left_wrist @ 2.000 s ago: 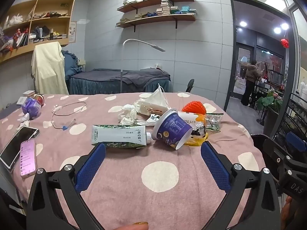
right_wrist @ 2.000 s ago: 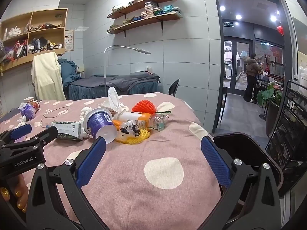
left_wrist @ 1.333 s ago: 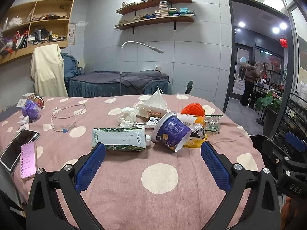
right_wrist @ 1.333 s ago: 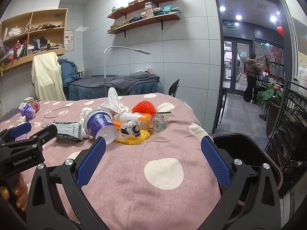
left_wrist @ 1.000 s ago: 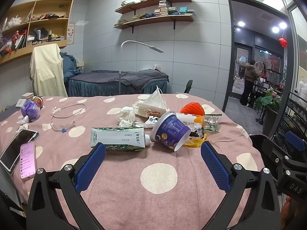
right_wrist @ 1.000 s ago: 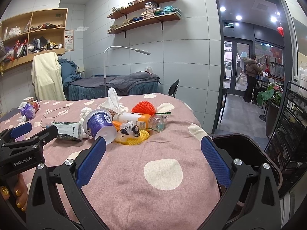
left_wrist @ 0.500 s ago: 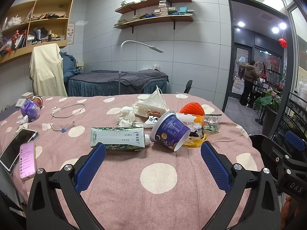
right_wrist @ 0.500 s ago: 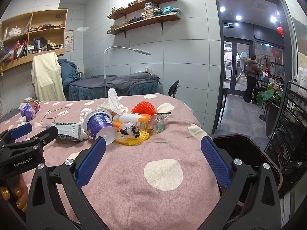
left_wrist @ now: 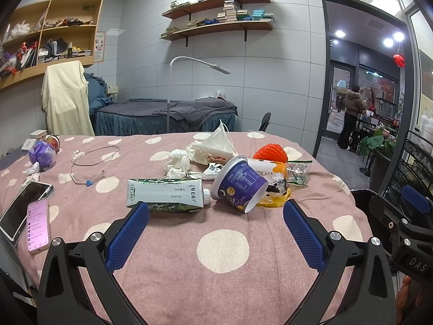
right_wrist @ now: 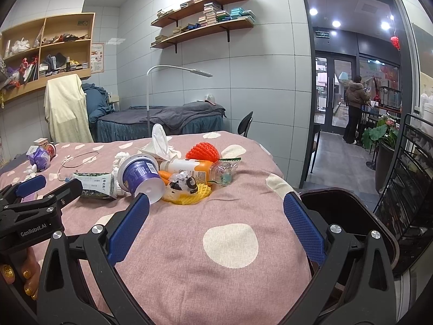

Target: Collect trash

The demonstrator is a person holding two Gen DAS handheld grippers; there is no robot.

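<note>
Trash lies in a heap on the pink dotted tablecloth (left_wrist: 222, 246): a green-white carton (left_wrist: 165, 194) on its side, a tipped purple cup (left_wrist: 238, 182), an orange-white bottle (right_wrist: 186, 166), a red foam net (left_wrist: 270, 153), a yellow foam net (right_wrist: 186, 193), crumpled tissues (left_wrist: 177, 162) and a white mask (left_wrist: 216, 143). My left gripper (left_wrist: 216, 218) is open and empty, just in front of the carton and cup. My right gripper (right_wrist: 216, 216) is open and empty, in front of the heap. A black bin (right_wrist: 349, 211) stands at the table's right edge.
Two phones (left_wrist: 27, 216) lie at the table's left edge. A white cable (left_wrist: 89, 159) and a purple packet (left_wrist: 42, 153) lie further back left. A black wire rack (right_wrist: 406, 178) stands right of the bin. A bed and floor lamp stand behind the table.
Both grippers have stayed open and nearly still. The left view has drifted very slightly. Nothing on the table has moved.
</note>
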